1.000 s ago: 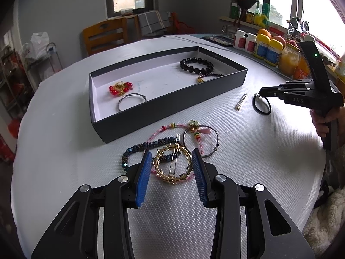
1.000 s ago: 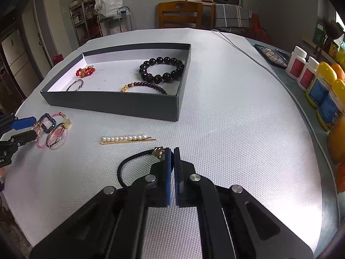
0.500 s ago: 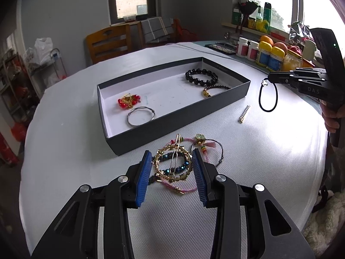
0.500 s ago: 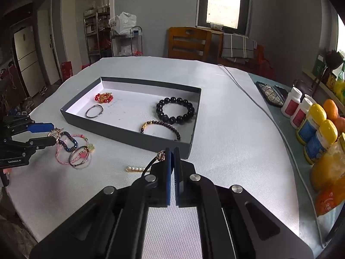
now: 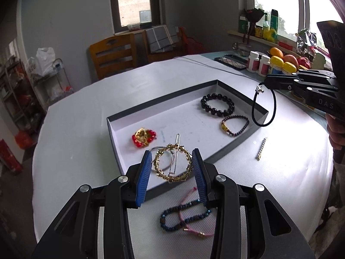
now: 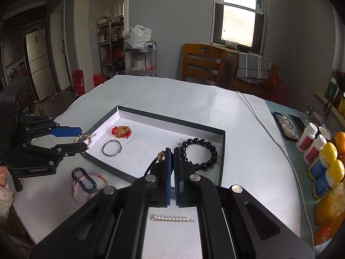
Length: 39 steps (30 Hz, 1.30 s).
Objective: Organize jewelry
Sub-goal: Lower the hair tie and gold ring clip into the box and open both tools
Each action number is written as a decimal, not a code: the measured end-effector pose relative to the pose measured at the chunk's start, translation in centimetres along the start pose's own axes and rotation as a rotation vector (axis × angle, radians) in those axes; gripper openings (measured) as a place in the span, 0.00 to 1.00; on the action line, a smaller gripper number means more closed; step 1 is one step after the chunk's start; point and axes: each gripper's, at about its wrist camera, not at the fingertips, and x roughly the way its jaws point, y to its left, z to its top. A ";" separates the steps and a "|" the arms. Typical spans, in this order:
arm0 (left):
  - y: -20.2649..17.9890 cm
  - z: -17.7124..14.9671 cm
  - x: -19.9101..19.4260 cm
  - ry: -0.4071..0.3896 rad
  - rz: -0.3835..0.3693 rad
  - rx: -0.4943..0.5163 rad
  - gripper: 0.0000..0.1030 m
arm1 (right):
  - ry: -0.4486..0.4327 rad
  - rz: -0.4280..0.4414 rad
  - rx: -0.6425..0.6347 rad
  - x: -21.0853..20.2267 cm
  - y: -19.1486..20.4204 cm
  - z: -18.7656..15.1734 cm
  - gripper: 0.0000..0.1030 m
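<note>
Box [image 5: 235, 145] sits open on the white surface [image 5: 86, 112]; it is dark outside and white inside; in it lie a red bead bunch [image 5: 143, 137], a thin silver ring [image 6: 111, 148], a big black bead bracelet [image 5: 217, 104] and a dark bead bracelet with a gold bit [image 5: 235, 125]; the left gripper hides most of the silver ring in its own view, and the right gripper covers the dark bracelet in the right view.

On the surface outside the box lie a blue bead bracelet [image 5: 183, 217] tangled with a pink string bracelet [image 5: 189, 228], both a bit blurry; a pearl hair clip [image 6: 172, 218] lies near the box too.

The left gripper [image 5: 172, 170] points down over the near edge of the box; it is partly spread and pinches a round gold hair clip [image 5: 172, 165] between its blue pads, up off the surface.

The right gripper [image 6: 172, 168] is pressed together on a black hair tie [image 5: 264, 108]; the tie hangs in the air over the far right corner of the box; a hand [image 5: 336, 133] holding it is cut off at the edge.
</note>
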 end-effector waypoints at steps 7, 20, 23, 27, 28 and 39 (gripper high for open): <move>1.2 2.4 4.3 0.037 -0.003 -0.014 0.39 | 0.019 0.022 0.025 4.0 0.6 2.3 0.02; -0.2 2.8 11.3 0.122 -0.030 0.000 0.39 | 0.116 0.007 0.091 11.7 -0.9 1.1 0.02; -0.2 2.5 11.5 0.120 -0.038 -0.009 0.39 | 0.130 0.004 0.080 12.4 -0.8 0.5 0.02; -0.1 2.4 11.6 0.118 -0.049 -0.017 0.39 | 0.151 0.005 0.077 12.8 -0.6 -0.1 0.02; -0.1 2.4 11.5 0.118 -0.054 -0.023 0.39 | 0.156 0.008 0.079 12.8 -0.5 -0.2 0.02; 0.0 1.9 10.8 0.098 -0.093 -0.028 0.41 | 0.159 0.000 0.085 12.8 -0.7 -0.5 0.04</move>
